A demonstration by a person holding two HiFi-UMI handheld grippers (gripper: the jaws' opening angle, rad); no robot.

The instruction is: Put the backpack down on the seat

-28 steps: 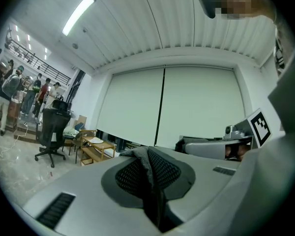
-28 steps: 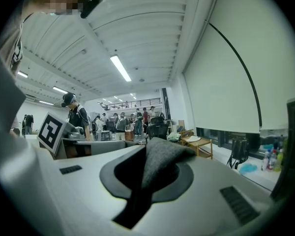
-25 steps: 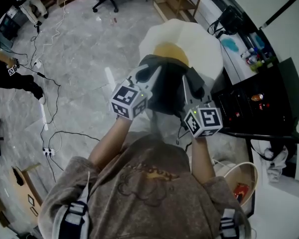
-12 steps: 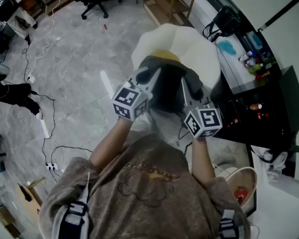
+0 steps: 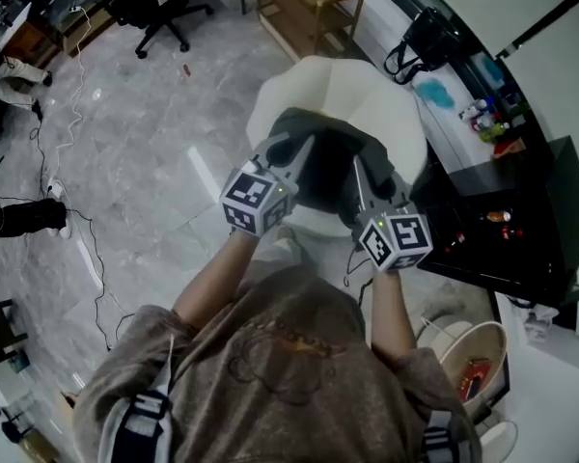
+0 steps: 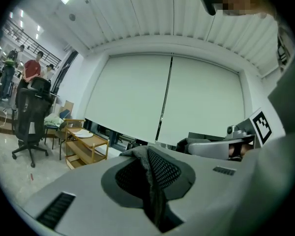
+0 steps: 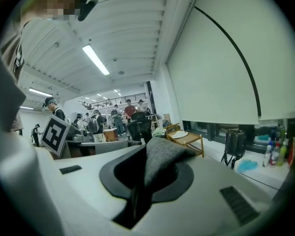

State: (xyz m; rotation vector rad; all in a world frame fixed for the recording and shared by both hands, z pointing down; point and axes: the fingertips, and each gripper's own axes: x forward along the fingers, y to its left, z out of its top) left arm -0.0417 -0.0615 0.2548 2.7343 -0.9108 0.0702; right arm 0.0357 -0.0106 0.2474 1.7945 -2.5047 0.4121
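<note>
The left claw is pinched tight on a fold of black mesh, and the right claw is clamped the same way on a grey fabric fold, both part of the backpack. In the head view the two claws hold the dark backpack by its near edge, one at each side, and it hangs over the round cream seat; whether it touches the cushion cannot be told. A black table stands just right of the seat, a wooden cart beyond it, and cables trail across the grey floor to the left.
</note>
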